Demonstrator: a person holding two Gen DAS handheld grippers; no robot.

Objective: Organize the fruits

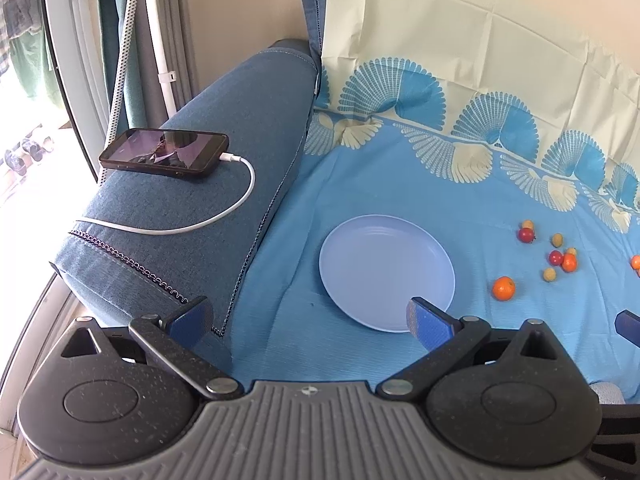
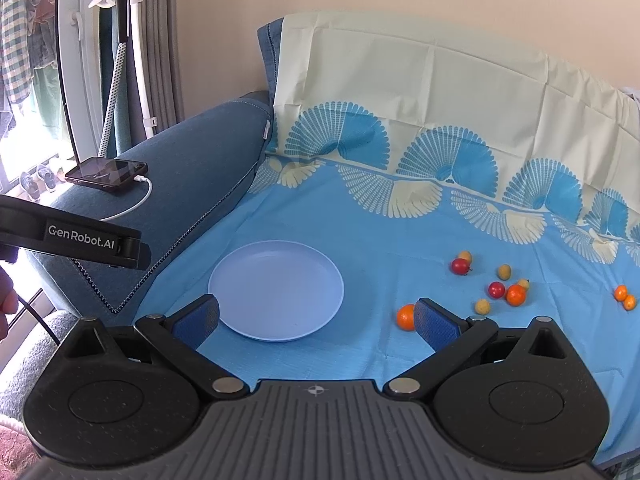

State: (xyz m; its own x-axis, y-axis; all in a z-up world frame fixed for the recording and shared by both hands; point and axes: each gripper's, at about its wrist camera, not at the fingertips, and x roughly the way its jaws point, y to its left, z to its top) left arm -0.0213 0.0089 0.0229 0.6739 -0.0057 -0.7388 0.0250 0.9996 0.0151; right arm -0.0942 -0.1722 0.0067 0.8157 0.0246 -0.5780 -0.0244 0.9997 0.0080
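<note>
A pale blue plate sits on the blue patterned cloth spread over the sofa seat, and it holds nothing. The fruit lies loose on the cloth to its right: one orange nearest the plate, then a scatter of red fruits, small yellow ones and another orange, with two more small oranges well apart at the far right. The left gripper hangs low before the plate, fingers spread wide with nothing between them. The right gripper is likewise wide open and empty, its right fingertip partly covering the nearest orange. On the denim armrest a phone rests, plugged into a white cable.
</note>
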